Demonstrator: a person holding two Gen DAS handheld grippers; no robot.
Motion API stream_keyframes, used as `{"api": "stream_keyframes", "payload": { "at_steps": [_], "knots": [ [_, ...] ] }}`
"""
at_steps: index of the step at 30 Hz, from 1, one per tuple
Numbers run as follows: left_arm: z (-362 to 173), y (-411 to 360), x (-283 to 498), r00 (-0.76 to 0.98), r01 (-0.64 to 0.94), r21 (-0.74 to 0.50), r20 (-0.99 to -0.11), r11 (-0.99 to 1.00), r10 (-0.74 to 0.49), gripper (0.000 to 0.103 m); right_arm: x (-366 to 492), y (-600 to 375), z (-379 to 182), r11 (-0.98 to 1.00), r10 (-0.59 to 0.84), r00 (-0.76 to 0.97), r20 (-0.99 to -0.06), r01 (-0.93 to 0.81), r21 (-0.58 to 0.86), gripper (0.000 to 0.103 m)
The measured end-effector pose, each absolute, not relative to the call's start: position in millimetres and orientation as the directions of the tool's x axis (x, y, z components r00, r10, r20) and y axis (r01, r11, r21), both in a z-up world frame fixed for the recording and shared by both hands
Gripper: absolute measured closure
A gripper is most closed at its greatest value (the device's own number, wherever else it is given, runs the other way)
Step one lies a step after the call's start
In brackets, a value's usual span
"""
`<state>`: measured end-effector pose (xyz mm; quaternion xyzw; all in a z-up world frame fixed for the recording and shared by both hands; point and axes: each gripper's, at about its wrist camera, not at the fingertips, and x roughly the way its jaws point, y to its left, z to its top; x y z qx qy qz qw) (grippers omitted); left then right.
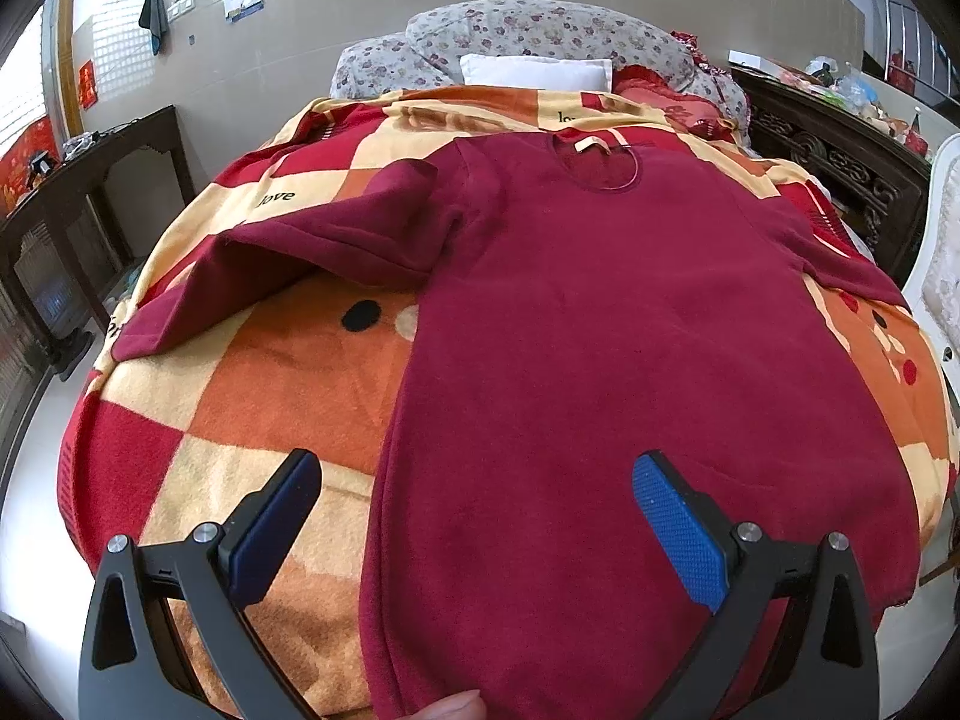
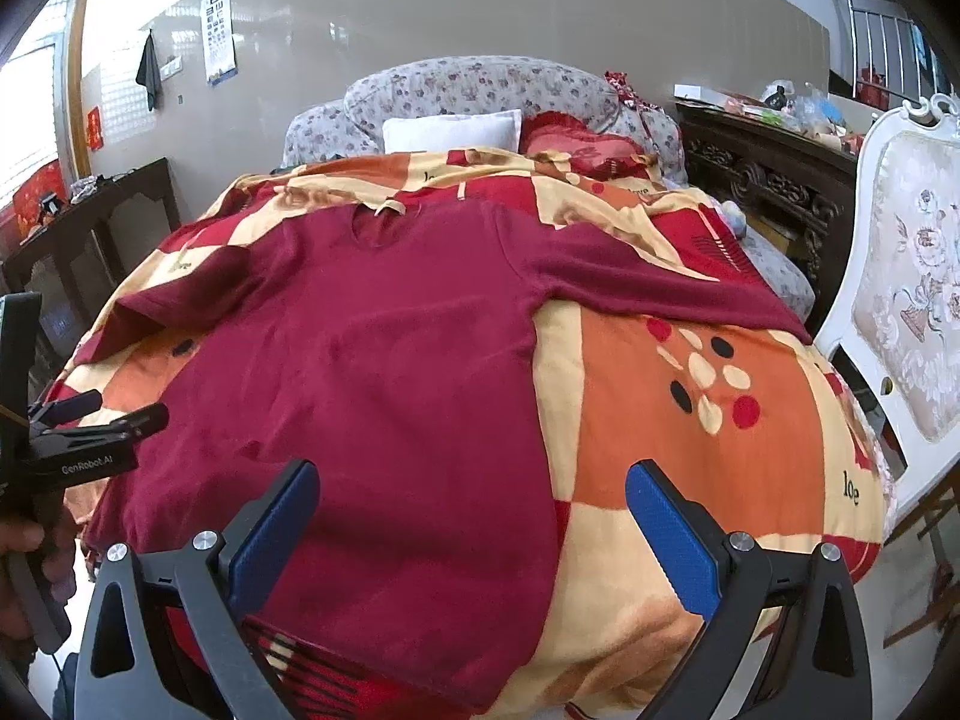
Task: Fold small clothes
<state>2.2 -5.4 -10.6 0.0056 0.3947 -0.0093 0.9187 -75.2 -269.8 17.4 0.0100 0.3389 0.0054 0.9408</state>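
Maroon shirt (image 1: 630, 348), long-sleeved, lies spread flat and front-up on the checked blanket (image 1: 252, 396) that covers the bed, hem toward me and neckline (image 1: 597, 165) away. Nearest to my left camera, the left gripper (image 1: 474, 516) hangs just above the hem with its blue pads (image 1: 678, 534) spread wide apart and nothing between them; a fingertip (image 1: 456, 707) shows at the bottom edge, touching the cloth. From my right camera, the right gripper (image 2: 471, 525) is likewise released, wide apart and empty, above the shirt's right hem corner, one finger over the cloth, the other over bare blanket. At that view's left edge I see the left gripper from the side, a hand (image 2: 24, 546) around its handle.

Farther up, the left sleeve (image 1: 270, 276) runs out sideways, its upper part creased and doubled over; the right sleeve (image 2: 666, 282) lies straight toward the bed's edge. Beyond the neckline rest a white pillow (image 1: 534, 72), a red cushion (image 2: 576, 147) and a floral bolster (image 2: 474, 90). A white upholstered chair (image 2: 906, 276) stands beside the bed on the right, and a dark carved cabinet (image 2: 774, 180) behind it.
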Motion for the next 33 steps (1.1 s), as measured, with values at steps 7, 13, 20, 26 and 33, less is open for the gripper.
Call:
{"api": "stream_keyframes", "payload": {
  "at_steps": [7,13,20,26,33],
  "knots": [
    [-9,-5,2,0.691,0.024,0.006,-0.722,1.000,-0.012,0.000,-75,-272,19,0.999,0.029,0.780,-0.625,-0.012,0.031,0.000],
    [-4,-8,-1,0.698,0.031,0.013,-0.716,0.999,-0.012,0.000,-80,-277,26,0.999,0.023,0.792,-0.610,-0.002,0.034,0.000],
    [2,-7,-5,0.706,0.030,0.009,-0.708,1.000,-0.015,0.000,-85,-288,32,0.999,-0.001,0.796,-0.605,0.028,0.036,0.000],
    [4,0,-4,0.710,0.013,0.003,-0.704,1.000,-0.007,0.000,-79,-287,27,0.998,-0.042,0.772,-0.634,0.058,0.004,0.000],
    [6,-2,-2,0.712,0.015,0.009,-0.702,1.000,-0.004,0.000,-76,-286,26,0.999,-0.032,0.774,-0.632,0.048,0.009,0.000]
  ]
}}
